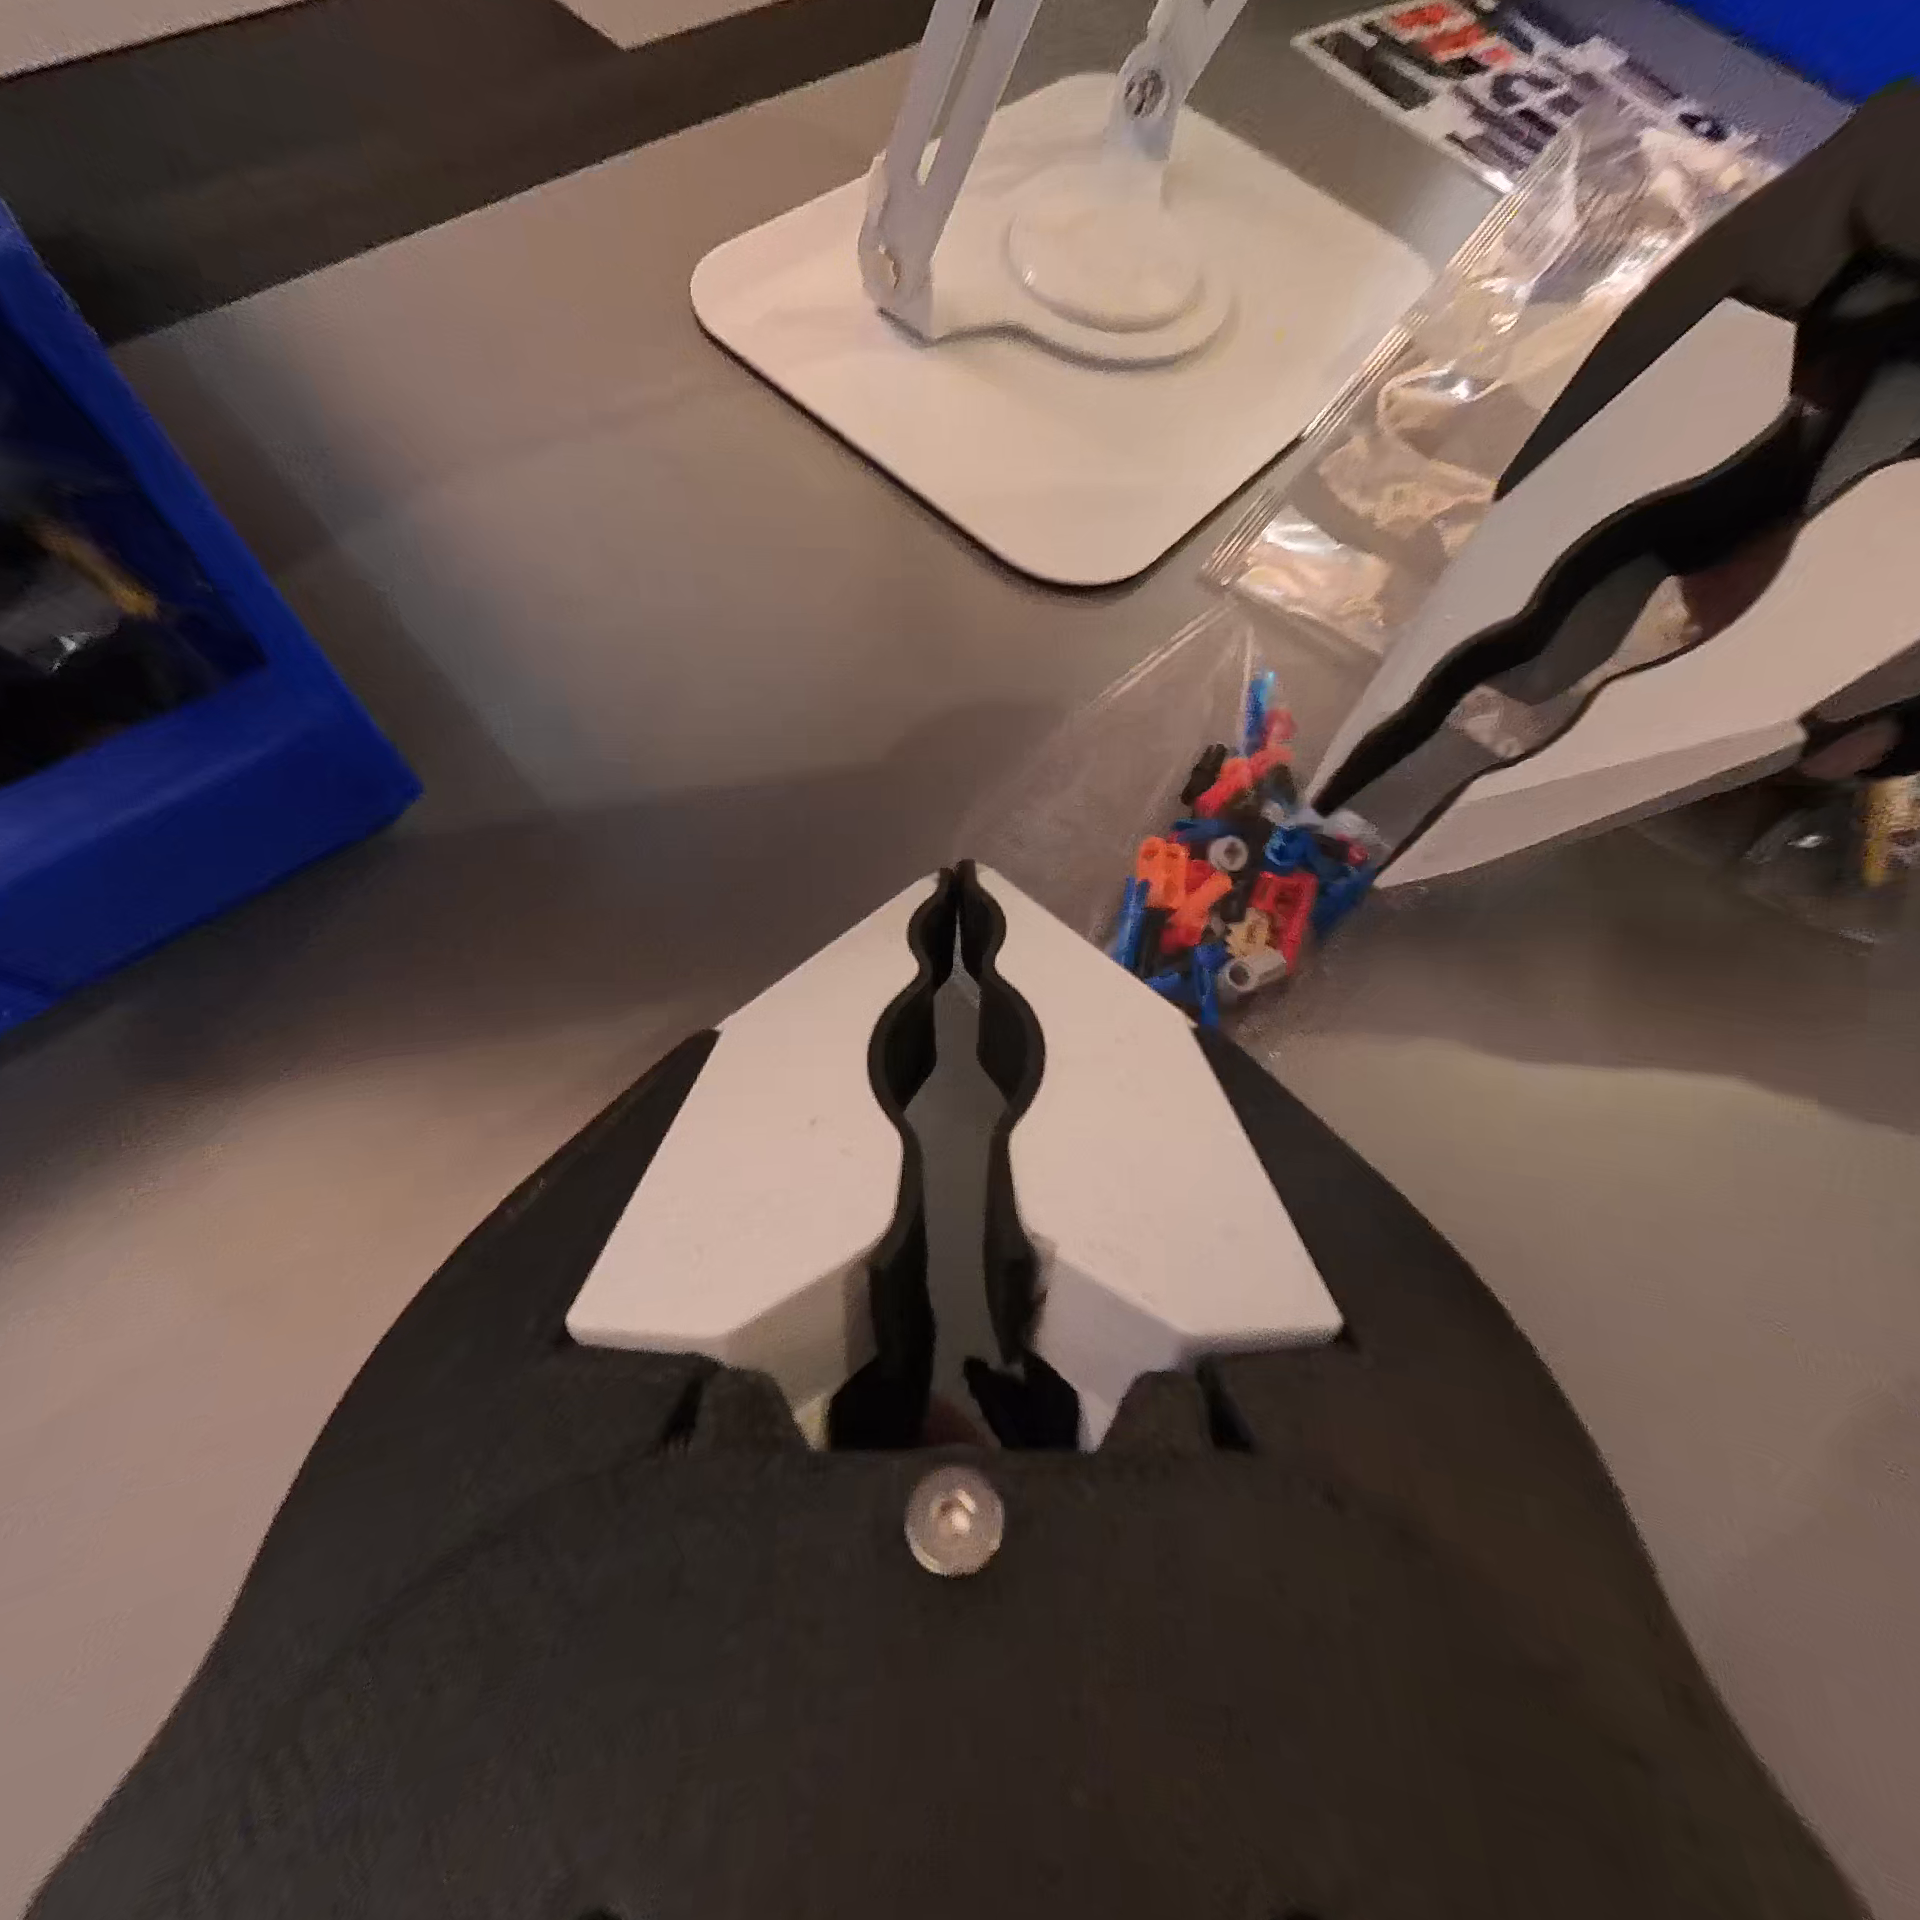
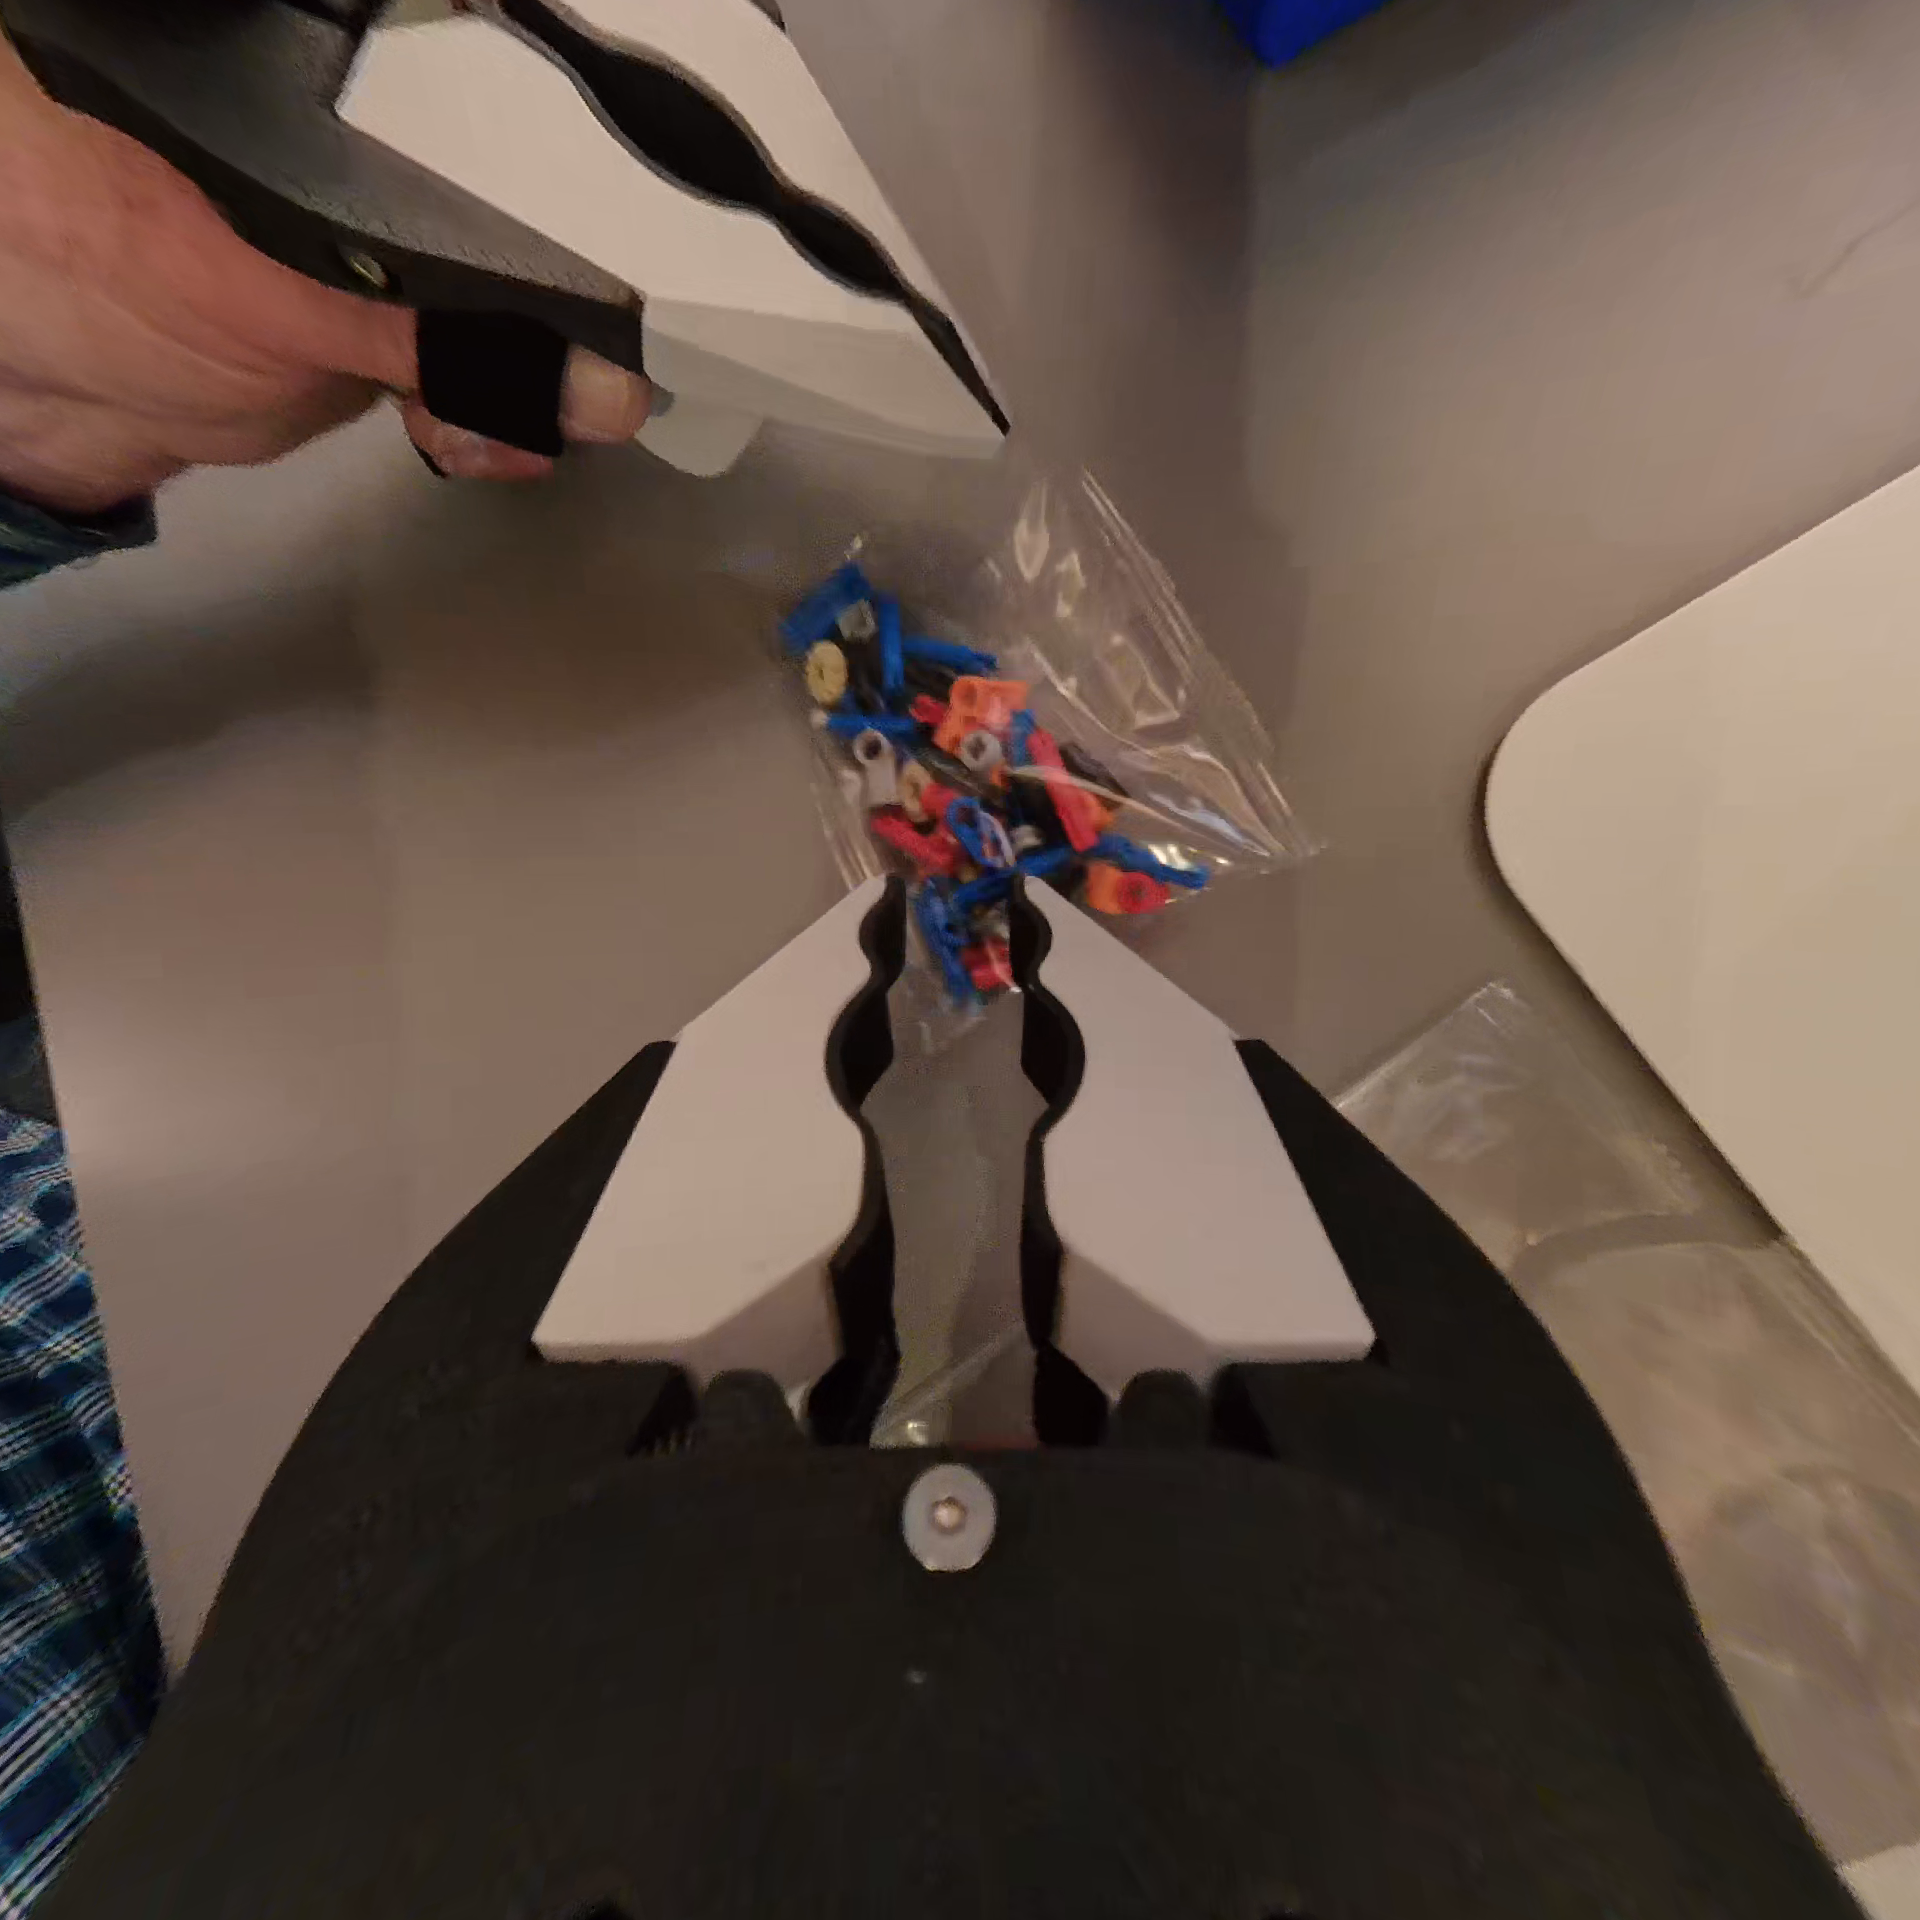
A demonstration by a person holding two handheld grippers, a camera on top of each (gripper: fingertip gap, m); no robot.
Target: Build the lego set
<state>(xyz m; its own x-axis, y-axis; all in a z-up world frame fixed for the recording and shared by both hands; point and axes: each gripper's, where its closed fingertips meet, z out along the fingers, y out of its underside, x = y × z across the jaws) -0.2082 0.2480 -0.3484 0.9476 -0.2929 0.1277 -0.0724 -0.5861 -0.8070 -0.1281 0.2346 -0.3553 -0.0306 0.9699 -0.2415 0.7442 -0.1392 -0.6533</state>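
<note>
A clear plastic bag of small blue, red, orange and grey lego pieces [image 1: 1236, 883] lies on the grey table, just right of my left gripper [image 1: 956, 883]. The left gripper is shut and empty, with its tips touching. It also shows in the right wrist view [image 2: 992, 416], held by a hand above the bag [image 2: 966, 758]. My right gripper [image 2: 958, 888] is closed on the near end of the bag, with pieces between its pads. In the left wrist view the right gripper [image 1: 1330, 810] comes in from the right, tips on the bag.
A white stand on a square base plate [image 1: 1039, 416] stands behind the bag. A blue bin [image 1: 156, 727] is at the left. A second clear bag [image 2: 1507, 1132] and a printed sheet [image 1: 1507, 94] lie at the right. The left gripper's tips are roughly 9 centimeters from the right gripper's.
</note>
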